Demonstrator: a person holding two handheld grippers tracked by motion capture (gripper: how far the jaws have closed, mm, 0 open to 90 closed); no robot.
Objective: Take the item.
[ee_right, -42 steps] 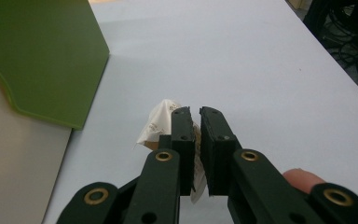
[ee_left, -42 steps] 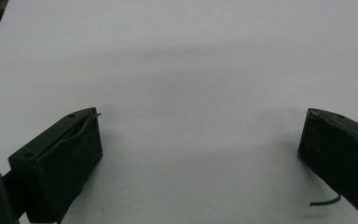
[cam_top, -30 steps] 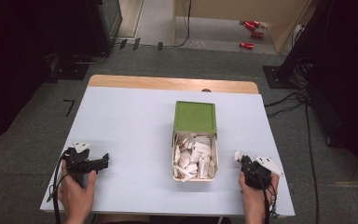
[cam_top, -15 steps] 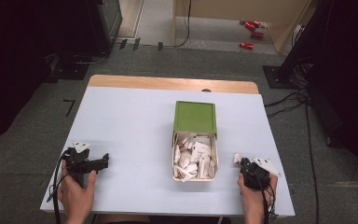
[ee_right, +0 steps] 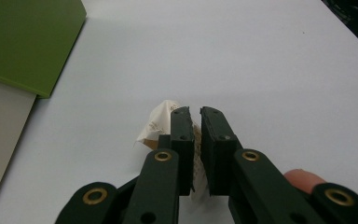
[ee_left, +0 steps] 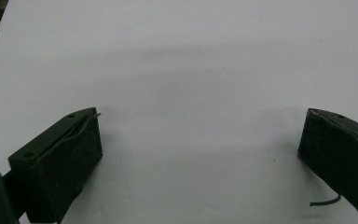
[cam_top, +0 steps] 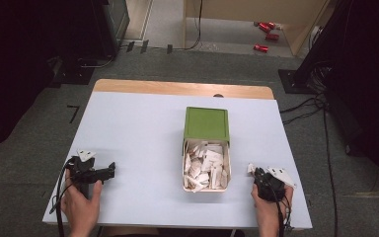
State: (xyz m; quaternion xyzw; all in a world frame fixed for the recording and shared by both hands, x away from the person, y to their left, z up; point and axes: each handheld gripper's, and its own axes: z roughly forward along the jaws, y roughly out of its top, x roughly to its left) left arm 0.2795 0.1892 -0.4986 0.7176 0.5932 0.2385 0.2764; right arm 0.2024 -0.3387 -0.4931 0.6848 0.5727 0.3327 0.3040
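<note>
A beige box (cam_top: 184, 165) in the middle of the table holds several white paper packets (cam_top: 205, 165), and its green lid (cam_top: 206, 123) lies open behind it. My right gripper (cam_top: 256, 174) rests near the table's front right, shut on one white packet (ee_right: 161, 122) that sticks out to the left of the jaws (cam_top: 250, 169). In the right gripper view the gripper's tips (ee_right: 195, 112) are almost together, with the lid (ee_right: 25, 42) at upper left. My left gripper (cam_top: 109, 171) lies at the front left. Its jaws stand wide apart over bare table (ee_left: 200, 121).
The pale blue table (cam_top: 138, 133) has a wooden strip along its far edge (cam_top: 177, 89). Dark stands and cables sit on the floor around it, and red cans (cam_top: 266, 34) lie on the floor far behind.
</note>
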